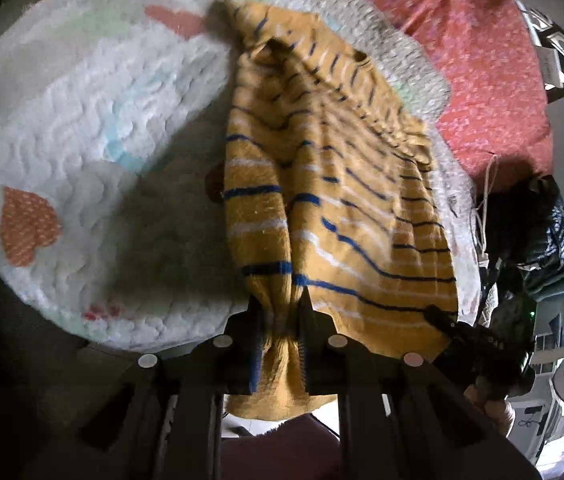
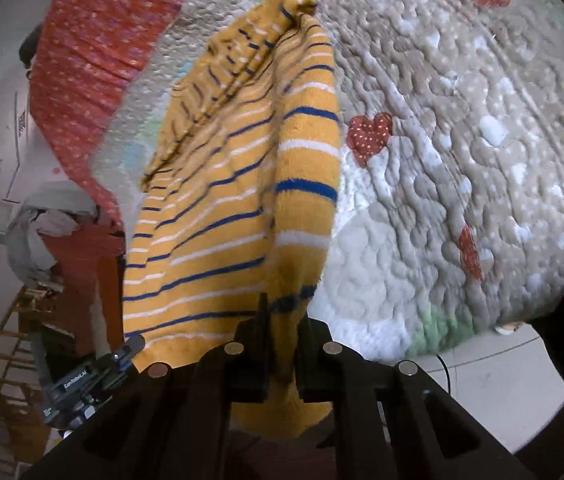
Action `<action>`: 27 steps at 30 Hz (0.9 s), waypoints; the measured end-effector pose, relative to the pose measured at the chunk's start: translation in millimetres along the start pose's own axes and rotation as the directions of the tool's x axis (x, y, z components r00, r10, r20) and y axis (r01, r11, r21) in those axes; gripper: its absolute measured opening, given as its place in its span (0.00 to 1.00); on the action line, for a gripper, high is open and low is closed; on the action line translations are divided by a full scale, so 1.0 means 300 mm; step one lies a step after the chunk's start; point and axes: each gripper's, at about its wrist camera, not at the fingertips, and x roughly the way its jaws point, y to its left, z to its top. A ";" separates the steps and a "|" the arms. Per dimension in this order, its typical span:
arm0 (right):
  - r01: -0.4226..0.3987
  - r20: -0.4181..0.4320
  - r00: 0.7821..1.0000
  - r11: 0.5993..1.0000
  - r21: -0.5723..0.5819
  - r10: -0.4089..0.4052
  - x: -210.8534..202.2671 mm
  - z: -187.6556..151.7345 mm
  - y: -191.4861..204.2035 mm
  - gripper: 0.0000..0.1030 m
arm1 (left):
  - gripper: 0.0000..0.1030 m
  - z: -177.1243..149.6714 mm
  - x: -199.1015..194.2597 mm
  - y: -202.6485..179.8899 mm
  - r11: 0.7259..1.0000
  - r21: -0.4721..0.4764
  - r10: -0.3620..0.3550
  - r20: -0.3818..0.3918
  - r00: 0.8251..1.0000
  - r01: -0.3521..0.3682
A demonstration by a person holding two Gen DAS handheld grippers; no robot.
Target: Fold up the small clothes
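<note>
So I've got both grippers clamped on the yellow striped sweater (image 1: 334, 208): left gripper (image 1: 279, 320) and right gripper (image 2: 284, 320) each pinching an edge above the quilt (image 1: 81, 120).

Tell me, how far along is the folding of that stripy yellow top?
Early. Done: both grippers, left and right, have clamped the near edge of the yellow striped garment. In hand: it hangs bunched above the quilt. Left: no neat fold shows yet.
</note>
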 end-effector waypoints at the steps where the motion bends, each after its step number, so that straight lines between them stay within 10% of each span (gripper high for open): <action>1: -0.005 -0.002 1.000 1.000 0.001 0.005 -0.018 -0.013 0.004 0.08 | 0.13 -0.020 -0.029 0.002 1.000 0.002 -0.001 0.009 1.000 0.001; 10: -0.027 -0.115 0.993 0.996 0.086 0.037 -0.081 -0.187 -0.103 0.08 | 0.04 -0.137 -0.077 0.132 0.995 -0.095 -0.023 -0.001 1.000 0.023; 21: -0.067 -0.107 0.992 0.998 -0.015 0.065 -0.008 -0.071 0.041 0.08 | 0.05 -0.078 -0.016 0.120 0.995 -0.097 -0.033 0.012 0.999 0.034; 27: -0.055 -0.138 0.989 0.998 0.013 0.056 0.030 -0.085 0.002 0.08 | 0.42 -0.087 0.028 0.205 0.988 -0.155 0.028 0.016 0.999 -0.025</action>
